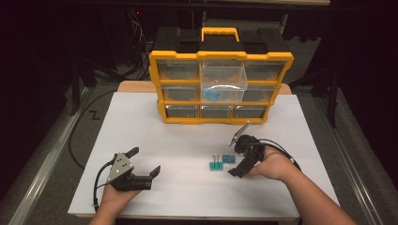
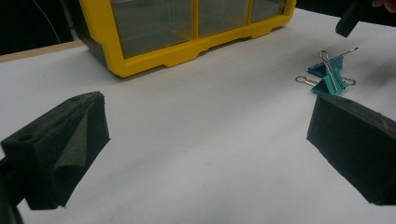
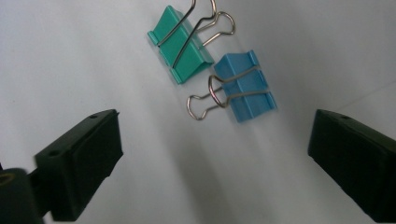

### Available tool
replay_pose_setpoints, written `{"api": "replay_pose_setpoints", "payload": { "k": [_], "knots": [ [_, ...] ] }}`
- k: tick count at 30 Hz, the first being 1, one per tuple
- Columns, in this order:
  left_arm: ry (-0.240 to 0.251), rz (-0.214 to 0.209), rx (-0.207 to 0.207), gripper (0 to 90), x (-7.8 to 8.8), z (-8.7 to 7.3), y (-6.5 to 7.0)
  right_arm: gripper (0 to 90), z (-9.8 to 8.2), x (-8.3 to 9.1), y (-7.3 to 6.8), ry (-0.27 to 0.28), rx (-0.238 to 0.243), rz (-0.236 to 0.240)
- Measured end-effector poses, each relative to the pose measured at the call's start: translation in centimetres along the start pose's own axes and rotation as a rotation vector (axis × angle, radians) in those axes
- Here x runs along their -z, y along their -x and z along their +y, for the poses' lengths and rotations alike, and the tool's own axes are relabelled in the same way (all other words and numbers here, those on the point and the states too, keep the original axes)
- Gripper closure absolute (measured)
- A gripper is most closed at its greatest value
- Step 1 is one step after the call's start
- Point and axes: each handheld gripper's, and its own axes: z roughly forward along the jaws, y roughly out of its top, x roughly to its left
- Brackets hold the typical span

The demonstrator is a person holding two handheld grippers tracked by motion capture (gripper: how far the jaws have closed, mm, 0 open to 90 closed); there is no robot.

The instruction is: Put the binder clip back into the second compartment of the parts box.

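White tabletop [image 1: 187, 140] w/ yellow drawer organizer [image 1: 220, 89] at the back, one clear drawer [image 1: 223, 83] pulled out. My left tongs [image 1: 144, 161] spread, holding nothing. Right tongs [image 1: 239, 150] spread just beside teal binder clip [image 3: 180, 44] & blue binder clip [image 3: 245, 88], which touch.

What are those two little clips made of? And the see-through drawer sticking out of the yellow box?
The green clip and blue clip look like painted sheet metal, smooth with folded edges. Their wire handles look like shiny bare steel. The pulled-out drawer looks like clear hard plastic: you can see blue things through its wall.
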Motion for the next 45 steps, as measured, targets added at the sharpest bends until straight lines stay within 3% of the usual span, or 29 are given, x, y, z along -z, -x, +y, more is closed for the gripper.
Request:
{"api": "replay_pose_setpoints", "payload": {
  "k": [4, 10, 20, 24, 29, 31, 32, 45],
  "knots": [
    [0.0, -0.001, -0.001, 0.2, 0.0, 0.0, 0.0, 17.4, 0.4, -0.8, 0.1, -0.013, 0.03, -0.013],
    [0.0, -0.002, -0.002, 0.2, 0.0, 0.0, 0.0, 42.9, 0.9, -1.0, 0.4, -0.004, 0.053, -0.024],
    [-0.002, -0.003, -0.003, 0.2, 0.0, 0.0, 0.0, 64.7, 1.6, -1.2, 0.8, -0.026, 0.073, -0.02],
    [-0.002, -0.002, -0.003, 0.2, 0.0, 0.0, 0.0, 68.7, 1.9, -1.2, 0.9, -0.038, 0.086, -0.012],
    [-0.007, -0.005, -0.003, 0.2, 0.0, 0.0, -0.1, 79.5, 2.2, -0.4, 1.3, -0.025, 0.101, -0.033],
    [-0.007, -0.004, -0.003, 0.2, 0.0, 0.0, -0.1, 87.7, 2.3, 0.2, 1.6, -0.013, 0.094, -0.053],
    [-0.008, -0.004, -0.004, 0.2, 0.0, 0.0, -0.1, 90.0, 2.3, 0.5, 1.8, -0.009, 0.092, -0.041],
    [-0.007, -0.007, -0.004, 0.2, 0.0, 0.0, 0.0, 90.0, 2.1, 2.7, 1.5, -0.009, 0.127, 0.01]
  ]
}}
